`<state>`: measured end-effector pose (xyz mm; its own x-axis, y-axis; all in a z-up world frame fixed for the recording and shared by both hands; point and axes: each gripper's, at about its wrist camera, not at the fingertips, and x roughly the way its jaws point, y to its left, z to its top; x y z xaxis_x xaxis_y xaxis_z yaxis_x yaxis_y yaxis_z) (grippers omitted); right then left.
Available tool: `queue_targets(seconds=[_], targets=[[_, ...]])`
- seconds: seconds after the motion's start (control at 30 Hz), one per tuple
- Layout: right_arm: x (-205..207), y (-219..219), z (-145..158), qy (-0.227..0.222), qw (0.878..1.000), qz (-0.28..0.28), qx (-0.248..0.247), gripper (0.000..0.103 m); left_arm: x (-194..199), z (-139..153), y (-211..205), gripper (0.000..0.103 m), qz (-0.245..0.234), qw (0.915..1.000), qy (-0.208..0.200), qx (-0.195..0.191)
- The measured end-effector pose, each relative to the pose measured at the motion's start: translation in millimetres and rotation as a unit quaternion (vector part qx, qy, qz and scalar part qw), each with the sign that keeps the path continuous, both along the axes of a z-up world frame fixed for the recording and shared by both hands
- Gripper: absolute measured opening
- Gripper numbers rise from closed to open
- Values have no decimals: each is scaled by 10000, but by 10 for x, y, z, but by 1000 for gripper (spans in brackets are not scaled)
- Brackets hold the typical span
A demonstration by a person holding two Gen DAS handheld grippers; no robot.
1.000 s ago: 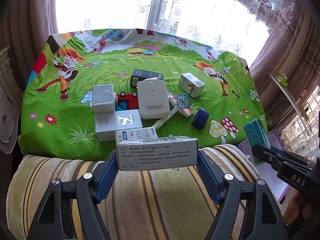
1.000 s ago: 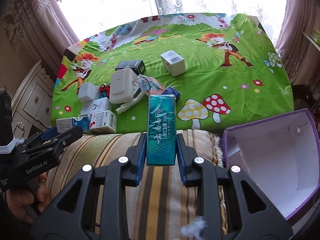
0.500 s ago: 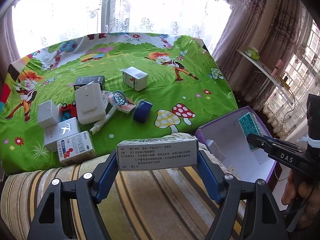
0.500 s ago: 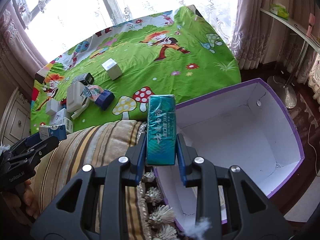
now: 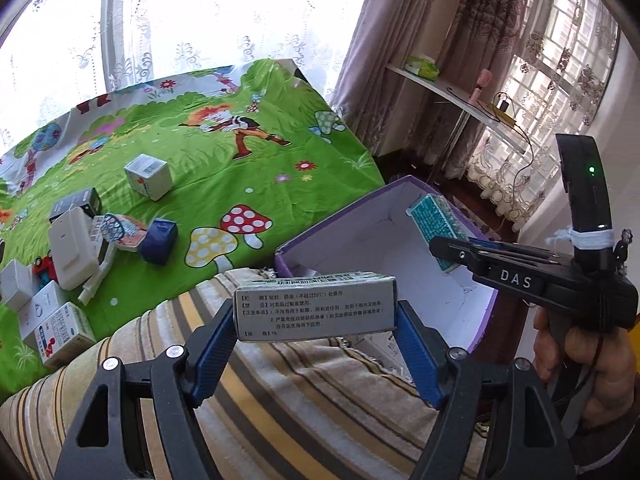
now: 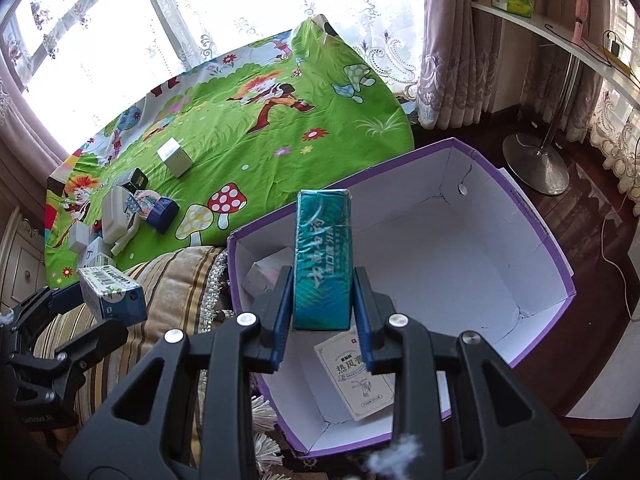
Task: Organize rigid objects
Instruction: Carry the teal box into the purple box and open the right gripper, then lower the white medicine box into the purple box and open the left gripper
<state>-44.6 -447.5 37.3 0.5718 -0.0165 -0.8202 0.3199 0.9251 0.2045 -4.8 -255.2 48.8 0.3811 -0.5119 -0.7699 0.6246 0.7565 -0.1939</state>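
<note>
- The left hand-held gripper [image 5: 316,322] is clamped on a grey medicine box [image 5: 315,307], held lengthwise between its blue pads over the striped cushion [image 5: 280,400], just beside the near wall of the purple box [image 5: 486,320].
- The right hand-held gripper [image 6: 322,308] is clamped on a teal packet [image 6: 323,259], which stands upright between the pads and hangs above the inside of the purple box [image 6: 532,216].
- In the right wrist view, a cream printed carton [image 6: 354,378] lies flat on the white floor of the purple box, and a pale small box [image 6: 266,274] sits in its near-left corner.
- The purple box stands on the floor beside the bed, touching the cushion's fringed edge.
- On the green cartoon bedsheet [image 5: 224,168] remain a white cube box [image 5: 148,176], a dark blue box [image 5: 159,240], a white flat case [image 5: 73,248], a black box [image 5: 76,202] and a red-and-white carton [image 5: 64,334], grouped toward the left, with the white cube box set apart from the rest.
- The person's right hand [image 5: 588,356] grips the handle of the right tool.
</note>
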Motion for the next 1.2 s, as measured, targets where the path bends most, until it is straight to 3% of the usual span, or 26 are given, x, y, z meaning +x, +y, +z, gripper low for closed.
queue_targets(seconds=[0.13,0.27,0.33,0.57,0.9,1.2], targets=[[-25,-74,35,-43,10000,-80,30,33,-40,0,-172,79,-303,9995,81,-48],[-29,-87,58,-74,9999,-98,-15,50,-63,0,-210,81,-340,9994,48,11],[-28,-78,70,-104,9999,-81,-25,54,-56,14,-181,81,-298,9995,40,-23],[10,19,81,-134,9998,106,92,55,11,46,-13,81,-117,9994,121,-305],[93,206,100,-132,9992,336,162,56,100,110,223,81,152,9991,-147,-375],[299,535,87,-72,9971,727,219,60,415,125,747,81,830,9953,-192,-456]])
